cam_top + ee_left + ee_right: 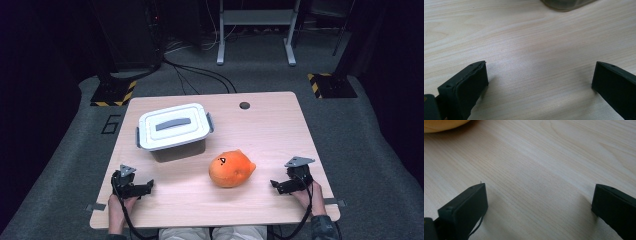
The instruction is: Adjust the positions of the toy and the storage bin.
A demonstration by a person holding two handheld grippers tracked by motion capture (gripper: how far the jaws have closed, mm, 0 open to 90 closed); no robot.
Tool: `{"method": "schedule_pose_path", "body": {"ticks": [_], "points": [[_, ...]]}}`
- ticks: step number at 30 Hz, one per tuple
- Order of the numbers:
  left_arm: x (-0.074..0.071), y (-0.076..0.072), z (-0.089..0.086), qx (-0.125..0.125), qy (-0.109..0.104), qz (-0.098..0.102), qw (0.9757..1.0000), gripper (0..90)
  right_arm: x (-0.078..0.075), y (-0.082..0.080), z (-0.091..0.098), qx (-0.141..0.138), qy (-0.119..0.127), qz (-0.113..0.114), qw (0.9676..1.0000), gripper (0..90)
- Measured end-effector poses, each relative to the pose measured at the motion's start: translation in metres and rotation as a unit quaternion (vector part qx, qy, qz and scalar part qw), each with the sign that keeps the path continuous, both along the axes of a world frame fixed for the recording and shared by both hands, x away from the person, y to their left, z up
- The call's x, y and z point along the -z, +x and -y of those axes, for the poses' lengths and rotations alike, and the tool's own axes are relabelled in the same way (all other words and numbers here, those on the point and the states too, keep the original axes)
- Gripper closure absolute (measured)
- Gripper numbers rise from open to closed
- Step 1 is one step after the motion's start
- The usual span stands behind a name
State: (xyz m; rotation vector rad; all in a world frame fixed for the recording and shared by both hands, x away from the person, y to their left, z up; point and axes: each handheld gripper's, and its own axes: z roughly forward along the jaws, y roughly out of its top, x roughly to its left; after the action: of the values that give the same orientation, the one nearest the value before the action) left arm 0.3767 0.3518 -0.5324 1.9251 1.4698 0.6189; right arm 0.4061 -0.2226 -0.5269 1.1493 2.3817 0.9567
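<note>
The orange plush [231,169] lies near the middle of the table [270,130], between my two grippers and touching neither. The lidded box [173,129] sits just beyond it to the left. My right gripper [275,185] rests near the table's right edge, jaws wide and empty. My left gripper [148,186] rests near the left edge, jaws wide too, over bare wood.
</note>
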Motion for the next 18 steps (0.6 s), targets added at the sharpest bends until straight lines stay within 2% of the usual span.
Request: {"method": "schedule_pose_path", "body": {"ticks": [4, 9, 18], "points": [[0.000, 0.000, 0.000, 0.000, 0.000, 0.000, 1.0000, 0.2, -0.001, 0.000, 0.000, -0.008, -0.004, 0.002, 1.0000, 0.0], [0.000, 0.000, 0.000, 0.000, 0.000, 0.000, 1.0000, 0.2, -0.003, -0.001, -0.001, -0.011, 0.001, -0.003, 0.9999, 0.0], [0.000, 0.000, 0.000, 0.001, 0.001, 0.001, 1.0000, 0.3, -0.024, -0.003, -0.007, -0.034, 0.011, 0.007, 0.9993, 0.0]]}}
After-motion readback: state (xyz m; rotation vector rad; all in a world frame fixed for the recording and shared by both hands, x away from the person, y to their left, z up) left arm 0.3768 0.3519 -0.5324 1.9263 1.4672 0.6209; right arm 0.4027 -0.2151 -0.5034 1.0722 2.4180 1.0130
